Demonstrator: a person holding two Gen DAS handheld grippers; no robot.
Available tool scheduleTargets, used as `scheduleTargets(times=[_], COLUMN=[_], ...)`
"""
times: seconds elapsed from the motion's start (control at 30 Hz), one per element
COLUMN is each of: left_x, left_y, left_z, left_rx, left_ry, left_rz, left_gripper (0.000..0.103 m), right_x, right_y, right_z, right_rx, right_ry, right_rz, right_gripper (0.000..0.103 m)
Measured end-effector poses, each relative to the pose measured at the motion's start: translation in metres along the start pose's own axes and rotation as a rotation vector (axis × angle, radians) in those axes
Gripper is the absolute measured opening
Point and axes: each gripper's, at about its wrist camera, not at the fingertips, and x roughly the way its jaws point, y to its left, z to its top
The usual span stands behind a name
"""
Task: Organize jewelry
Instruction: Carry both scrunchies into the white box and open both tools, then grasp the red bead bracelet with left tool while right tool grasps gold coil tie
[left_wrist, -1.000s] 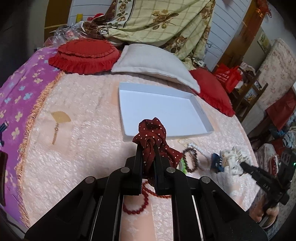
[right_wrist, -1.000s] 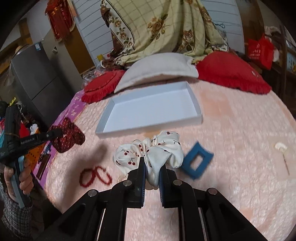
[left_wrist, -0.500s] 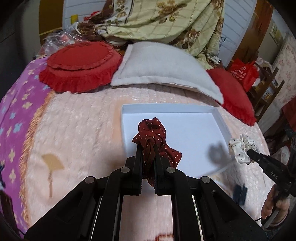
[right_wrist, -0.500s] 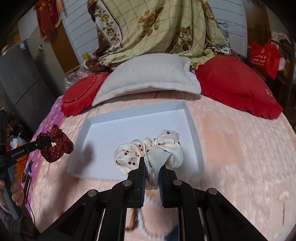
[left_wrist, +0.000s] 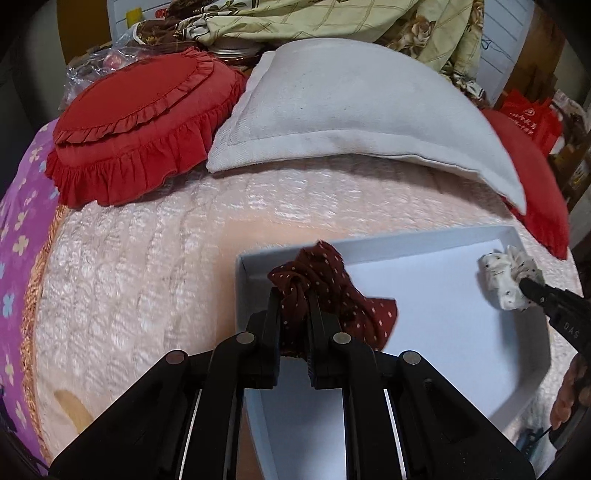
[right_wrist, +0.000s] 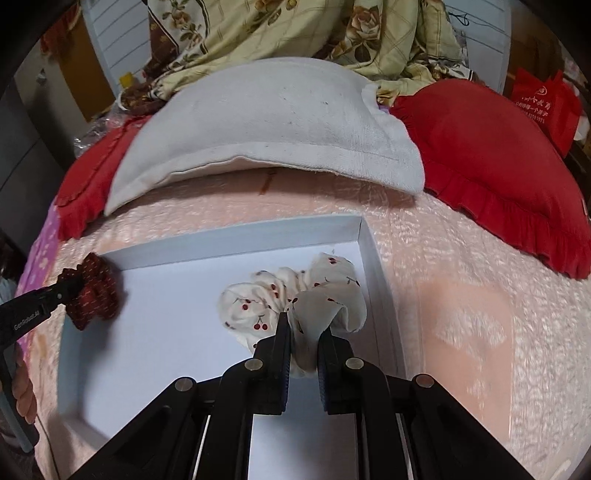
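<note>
My left gripper (left_wrist: 293, 295) is shut on a dark red polka-dot scrunchie (left_wrist: 325, 280) and holds it over the far left corner of the white tray (left_wrist: 424, 236). My right gripper (right_wrist: 304, 321) is shut on a white cherry-print scrunchie (right_wrist: 291, 291) and holds it over the tray's (right_wrist: 236, 236) far right part. Each gripper shows in the other's view: the right gripper with the white scrunchie (left_wrist: 506, 280), the left gripper with the red scrunchie (right_wrist: 96, 291). I cannot tell whether the scrunchies touch the tray floor.
The tray lies on a pink quilted bedspread (left_wrist: 147, 266). Behind it lie a white pillow (left_wrist: 351, 107), a round red frilled cushion (left_wrist: 136, 122) at left and another red cushion (right_wrist: 498, 158) at right. A floral blanket (right_wrist: 295, 26) is heaped at the back.
Both grippers have moved forward and down over the tray with their scrunchies. The tray now fills the lower part of both views. The beads and blue item have left view.
</note>
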Motion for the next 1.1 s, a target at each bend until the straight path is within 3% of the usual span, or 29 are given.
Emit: scheduleTargets(times=[0.1,0.17,0.23,0.4,0.63,0.83,1.1], left_x=[0.006,0.005,0.001,-0.020,-0.081,-0.130,-0.162], left_y=[0.002,0.003,0.004,0.009,0.011,0.001,-0.005], left_z=[0.002,0.001,-0.001,-0.005,-0.026,-0.082,-0.170], left_rx=[-0.006,-0.006,-0.003,-0.030,-0.059,-0.002,0.047], left_ry=[0.006,-0.001,-0.014,-0.017,-0.060,-0.075,-0.042], left_rz=[-0.004,-0.024,-0.042,-0.115,-0.116,-0.094,-0.111], left_gripper=[0.026,0.039,0.045,0.047,0.047,0.047,0.047], right_x=[0.006,0.005,-0.001,-0.028,-0.093,-0.136,-0.168], right_y=[-0.001,-0.002,-0.003,-0.005,0.000,0.002,0.006], right_z=[0.003,0.002,0.001,-0.001,-0.027,-0.075,-0.152], right_rx=[-0.007,-0.012,-0.007,0.021,-0.009,-0.030,-0.034], right_ry=[0.009,0.006,-0.015,-0.064,-0.128,-0.132,-0.100], right_rz=[-0.019,-0.026,-0.029,-0.031,-0.029,-0.012,0.053], right_gripper=[0.015,0.033,0.045,0.045,0.045,0.047,0.047])
